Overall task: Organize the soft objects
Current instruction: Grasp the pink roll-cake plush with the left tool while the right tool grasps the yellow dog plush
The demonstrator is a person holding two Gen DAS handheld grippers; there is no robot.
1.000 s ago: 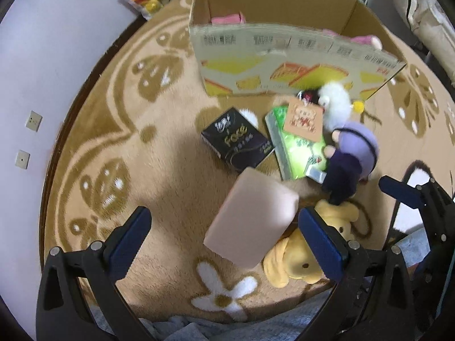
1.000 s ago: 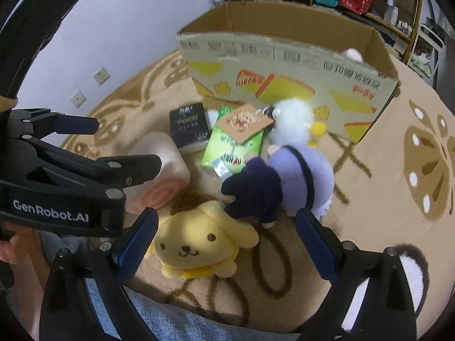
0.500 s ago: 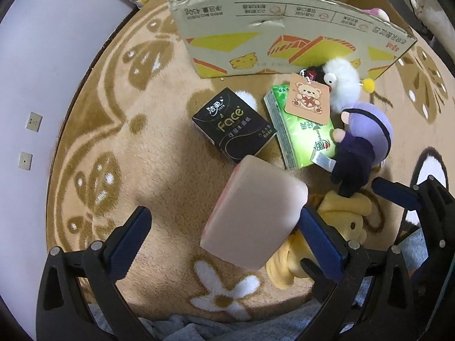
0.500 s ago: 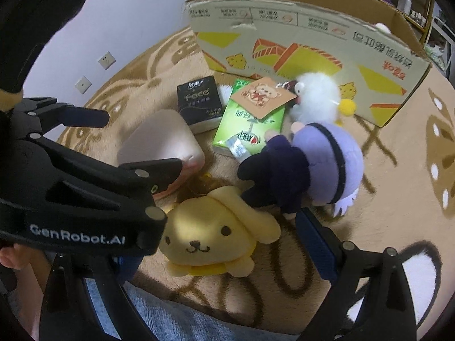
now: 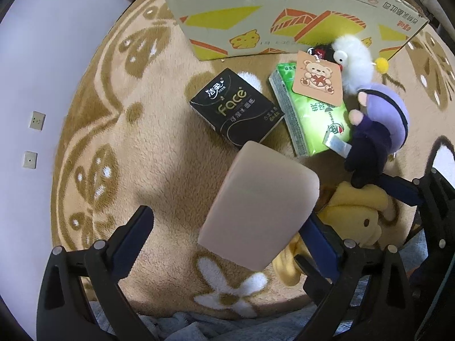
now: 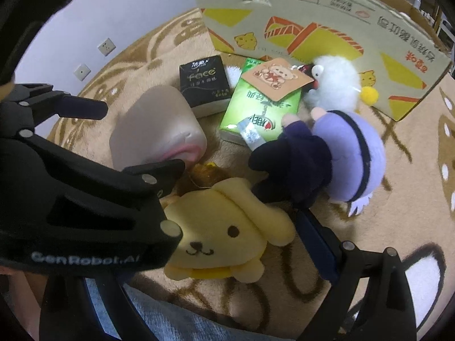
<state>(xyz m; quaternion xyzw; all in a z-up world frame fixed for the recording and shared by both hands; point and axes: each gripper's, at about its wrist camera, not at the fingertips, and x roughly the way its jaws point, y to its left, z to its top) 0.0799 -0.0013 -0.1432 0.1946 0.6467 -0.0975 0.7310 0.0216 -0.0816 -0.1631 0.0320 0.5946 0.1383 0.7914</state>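
A pink roll-cake cushion [image 5: 260, 207] lies on the rug between the fingers of my open left gripper [image 5: 227, 233]; it also shows in the right wrist view [image 6: 156, 130]. A yellow dog plush [image 6: 224, 236] lies between the fingers of my open right gripper [image 6: 204, 253], whose left finger is hidden behind the left gripper's body; the plush also shows in the left wrist view [image 5: 361, 216]. A purple plush [image 6: 335, 156], a white fluffy plush [image 6: 335, 85], a green tissue pack [image 6: 261, 110] and a black tissue pack [image 6: 204, 82] lie beyond. The cardboard box [image 5: 284, 11] stands behind them.
A bear-print card [image 5: 317, 81] lies on the green pack. The round tan rug [image 5: 128, 130] ends at a white wall with sockets [image 5: 37, 119] on the left. Grey fabric [image 5: 199, 326] lies at the near edge.
Both grippers have moved down and forward toward the toys. The left gripper now straddles the pink cushion, the right one the yellow plush. The box looms closer.
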